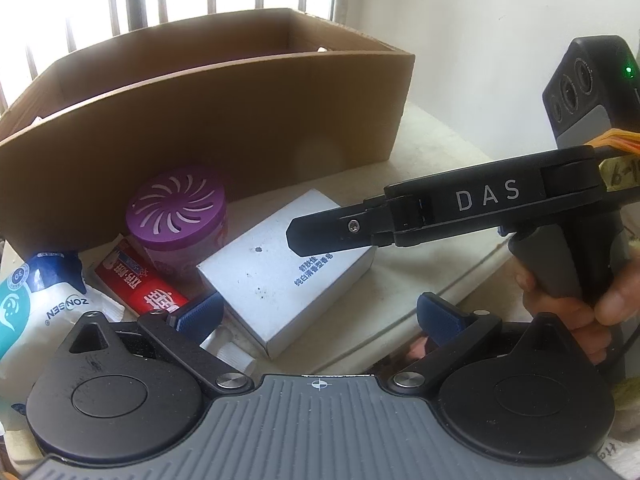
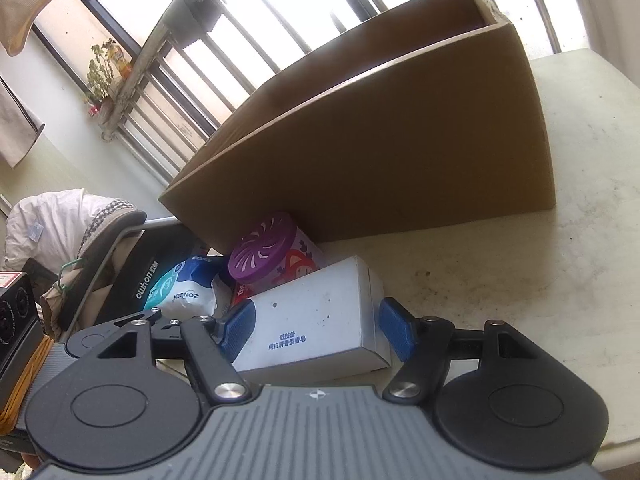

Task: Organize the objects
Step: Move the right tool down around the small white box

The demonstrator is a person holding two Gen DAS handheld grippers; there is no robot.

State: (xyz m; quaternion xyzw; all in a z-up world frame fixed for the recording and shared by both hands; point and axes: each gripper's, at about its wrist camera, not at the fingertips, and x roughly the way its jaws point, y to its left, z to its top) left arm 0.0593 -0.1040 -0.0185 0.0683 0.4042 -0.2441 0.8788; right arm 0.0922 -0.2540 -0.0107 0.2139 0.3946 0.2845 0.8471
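While the right gripper [image 2: 316,330] straddles the white soap box [image 2: 316,320] across its short width, pads spread apart and not yet pinching, its long axis points toward the cardboard box [image 2: 380,152]. Farther off, the left gripper [image 1: 320,316] hangs unclenched and empty.

The table [image 2: 580,208] has a pale, off-white top with some dark stains. On it stands a big open cardboard box [image 1: 224,120], near the window side. Just in front of the box lie a white soap box [image 1: 288,268], a jar with a purple lid [image 1: 178,216], a red packet [image 1: 140,284] and a blue-white pouch [image 1: 40,304], close together.
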